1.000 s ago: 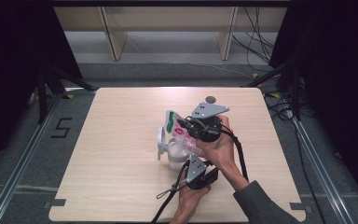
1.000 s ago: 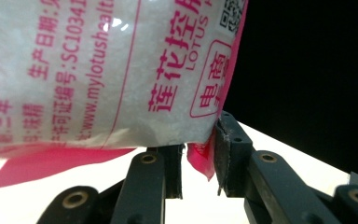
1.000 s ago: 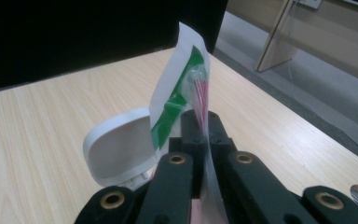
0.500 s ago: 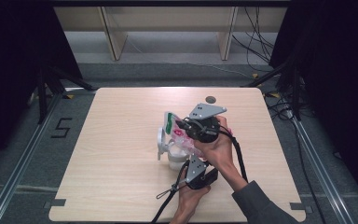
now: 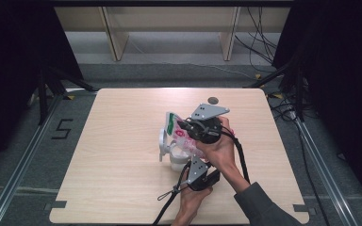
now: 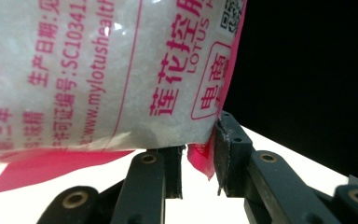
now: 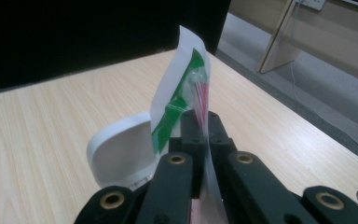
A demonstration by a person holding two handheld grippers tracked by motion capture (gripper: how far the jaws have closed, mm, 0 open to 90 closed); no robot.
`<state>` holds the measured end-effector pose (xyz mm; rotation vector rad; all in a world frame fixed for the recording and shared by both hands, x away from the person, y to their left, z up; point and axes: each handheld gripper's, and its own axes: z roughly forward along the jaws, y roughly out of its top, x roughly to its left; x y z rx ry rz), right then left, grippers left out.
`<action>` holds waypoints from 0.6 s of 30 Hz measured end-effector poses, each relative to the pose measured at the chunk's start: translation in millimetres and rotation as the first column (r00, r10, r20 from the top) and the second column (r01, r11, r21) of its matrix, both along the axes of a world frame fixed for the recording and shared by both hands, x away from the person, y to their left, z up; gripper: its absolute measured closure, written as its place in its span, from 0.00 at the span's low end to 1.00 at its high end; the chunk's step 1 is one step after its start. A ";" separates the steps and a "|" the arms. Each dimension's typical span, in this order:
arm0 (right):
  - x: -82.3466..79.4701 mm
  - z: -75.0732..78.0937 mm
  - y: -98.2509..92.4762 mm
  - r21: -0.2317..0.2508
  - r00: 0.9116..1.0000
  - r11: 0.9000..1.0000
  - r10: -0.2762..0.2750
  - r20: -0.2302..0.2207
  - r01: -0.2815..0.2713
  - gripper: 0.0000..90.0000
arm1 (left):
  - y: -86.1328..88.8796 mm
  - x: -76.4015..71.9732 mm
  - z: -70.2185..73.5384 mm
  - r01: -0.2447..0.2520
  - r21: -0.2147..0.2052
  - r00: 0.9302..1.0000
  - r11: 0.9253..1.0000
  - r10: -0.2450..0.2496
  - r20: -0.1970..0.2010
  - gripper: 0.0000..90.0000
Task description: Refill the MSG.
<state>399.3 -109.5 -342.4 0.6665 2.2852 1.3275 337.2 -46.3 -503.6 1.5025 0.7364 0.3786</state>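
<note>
A clear bag of white granules (image 5: pixel 181 134) with pink print and a green-and-white top hangs tilted over a white container (image 5: pixel 175 161) whose lid (image 5: pixel 162 141) stands open. My right gripper (image 5: pixel 185 126) is shut on the bag's top edge; in the right gripper view the bag (image 7: pixel 179 98) rises out of the closed jaws of that gripper (image 7: pixel 200 121), with the lid (image 7: pixel 121 149) behind it. My left gripper (image 5: pixel 191 165) sits lower, beside the container. In the left gripper view the bag (image 6: pixel 98 70) looms overhead. Its pink corner (image 6: pixel 200 158) hangs between the parted jaws of the left gripper (image 6: pixel 198 154), against one pad.
The light wooden table (image 5: pixel 122 179) has a small dark round thing (image 5: pixel 212 100) near its far edge. Black stands and cables flank the table on both sides, and wooden shelf legs stand beyond it.
</note>
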 end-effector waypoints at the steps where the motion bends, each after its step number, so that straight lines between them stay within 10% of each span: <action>1: 0.1 -1.0 1.2 -0.009 1.000 1.000 0.001 0.006 -0.001 1.00 | 0.1 0.0 -0.6 0.003 0.010 1.000 1.000 -0.003 0.001 0.82; 18: -0.9 -0.2 1.6 -0.004 1.000 1.000 -0.001 -0.010 0.001 1.00 | -0.2 -0.2 0.2 0.002 -0.009 1.000 1.000 -0.002 0.001 0.82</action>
